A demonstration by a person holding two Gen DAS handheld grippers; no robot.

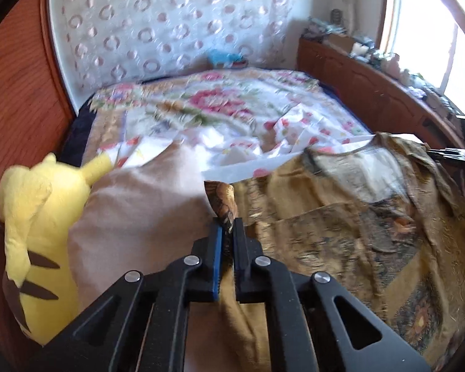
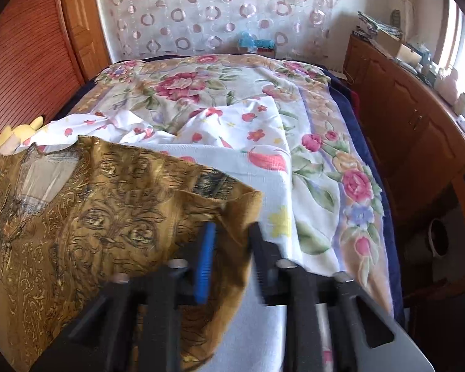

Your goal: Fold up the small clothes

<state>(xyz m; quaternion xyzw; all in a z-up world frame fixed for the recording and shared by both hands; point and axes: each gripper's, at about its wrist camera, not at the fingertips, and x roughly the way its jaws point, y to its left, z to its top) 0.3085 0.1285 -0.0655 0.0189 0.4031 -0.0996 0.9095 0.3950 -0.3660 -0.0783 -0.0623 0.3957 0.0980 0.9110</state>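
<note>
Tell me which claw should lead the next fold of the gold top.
Left, probably. The left claw is already shut on a pinched edge of the gold top. The right claw has the top's corner between its fingers, but a gap shows, so its grip looks unsure.

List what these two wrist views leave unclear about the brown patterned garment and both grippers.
- Right gripper, right wrist view: motion blur smears it; whether it presses the brown patterned garment cannot be told.
- Garment's near hem, both views: cut off by the bottom edge and the gripper frames.
- Left gripper, left wrist view: shut on a garment fold; how much cloth lies between is hidden.
- Garment's left side, left wrist view: hidden under the beige cloth.
</note>
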